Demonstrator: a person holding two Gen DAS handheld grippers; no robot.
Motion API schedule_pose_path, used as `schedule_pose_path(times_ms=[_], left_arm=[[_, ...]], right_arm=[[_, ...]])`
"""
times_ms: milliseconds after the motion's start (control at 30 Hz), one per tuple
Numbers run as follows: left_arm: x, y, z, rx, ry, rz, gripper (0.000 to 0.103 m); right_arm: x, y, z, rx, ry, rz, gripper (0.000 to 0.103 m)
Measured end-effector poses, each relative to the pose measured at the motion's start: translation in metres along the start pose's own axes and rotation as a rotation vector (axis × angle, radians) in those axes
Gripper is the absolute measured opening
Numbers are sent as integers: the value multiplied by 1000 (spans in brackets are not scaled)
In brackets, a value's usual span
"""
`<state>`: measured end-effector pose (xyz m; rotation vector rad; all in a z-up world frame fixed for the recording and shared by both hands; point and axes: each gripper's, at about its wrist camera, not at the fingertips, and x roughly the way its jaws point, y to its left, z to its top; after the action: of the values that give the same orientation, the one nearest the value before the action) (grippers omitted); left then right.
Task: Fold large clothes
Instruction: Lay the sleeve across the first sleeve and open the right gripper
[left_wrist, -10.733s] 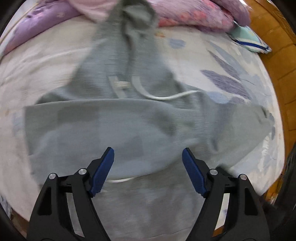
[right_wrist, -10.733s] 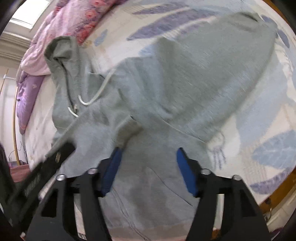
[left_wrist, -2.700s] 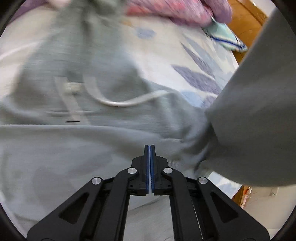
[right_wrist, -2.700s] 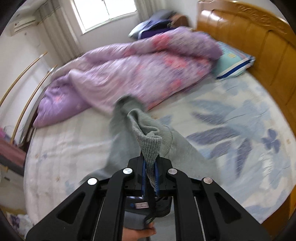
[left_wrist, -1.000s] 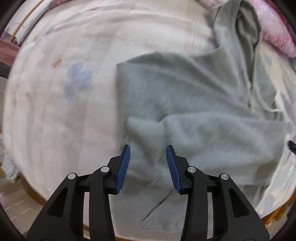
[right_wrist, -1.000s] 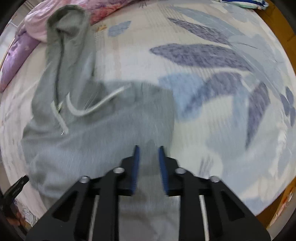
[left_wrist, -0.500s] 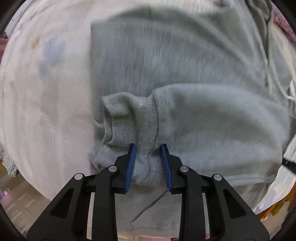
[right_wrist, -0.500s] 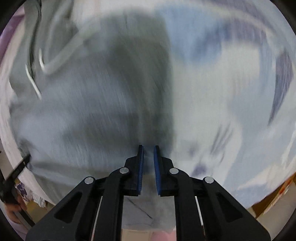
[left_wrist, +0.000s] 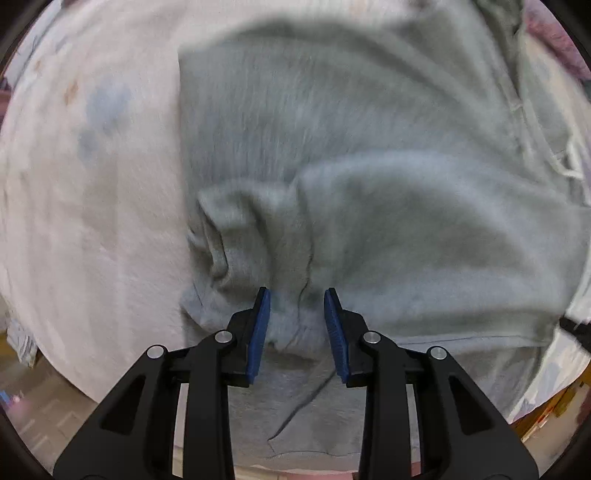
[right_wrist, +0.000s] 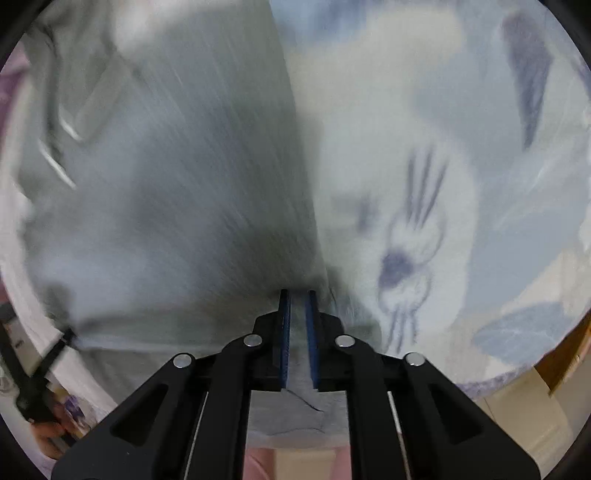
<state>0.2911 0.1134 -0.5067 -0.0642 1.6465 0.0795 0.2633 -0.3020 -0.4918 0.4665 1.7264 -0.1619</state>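
A grey hoodie (left_wrist: 351, 155) lies on the bed with both sleeves folded across its body. In the left wrist view my left gripper (left_wrist: 297, 310) is open, its blue pads astride a bunched sleeve cuff (left_wrist: 236, 229) near the hoodie's left edge. In the right wrist view the hoodie (right_wrist: 177, 192) fills the left half, blurred. My right gripper (right_wrist: 297, 306) has its pads a narrow gap apart, low over the hoodie's right edge, with grey fabric showing between them. Whether it pinches the fabric is unclear.
The pale sheet (left_wrist: 92, 206) lies left of the hoodie, and the blue leaf-print sheet (right_wrist: 424, 184) lies to its right. The bed's front edge and floor (right_wrist: 546, 406) are close below both grippers. The other gripper (right_wrist: 33, 373) shows at the lower left.
Both grippers have dropped closer to the hoodie's lower part. The left jaws stay open around the cuff. The right jaws stay nearly closed, and the right view is blurred by motion.
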Motion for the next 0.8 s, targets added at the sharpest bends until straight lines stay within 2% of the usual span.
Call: schedule_pose_path(times_ms=[67, 133, 200, 233, 300, 367, 433, 500, 567, 633, 767, 800], left_arm=[[-11, 1, 10, -26, -13, -25, 32], [0, -6, 29, -42, -12, -11, 32], [25, -4, 42, -59, 21, -19, 31], [30, -5, 45, -59, 13, -21, 32], [27, -6, 46, -47, 22, -15, 32], [19, 4, 52, -56, 26, -25, 31], [12, 5, 44, -56, 57, -17, 32], [19, 4, 30, -52, 69, -19, 32], [32, 3, 23, -72, 62, -40, 33], [35, 7, 24, -88, 27, -61, 34], [30, 12, 19, -60, -6, -74, 33], [27, 11, 16, -57, -10, -67, 34]], right_arm=[[-17, 4, 34, -15, -77, 3, 9], [-11, 9, 68, -19, -102, -19, 9], [16, 9, 102, -23, -93, -69, 9], [28, 5, 113, 12, -66, -45, 9], [20, 2, 117, 52, -33, -25, 9], [7, -1, 107, 40, -30, -35, 8], [4, 0, 79, 1, 45, -38, 8], [12, -1, 51, -12, 98, -44, 9], [39, -4, 29, -30, 156, -74, 10], [53, -5, 23, -30, 77, -69, 11], [46, -8, 12, 6, 60, -75, 11], [42, -5, -2, 10, 63, -83, 11]])
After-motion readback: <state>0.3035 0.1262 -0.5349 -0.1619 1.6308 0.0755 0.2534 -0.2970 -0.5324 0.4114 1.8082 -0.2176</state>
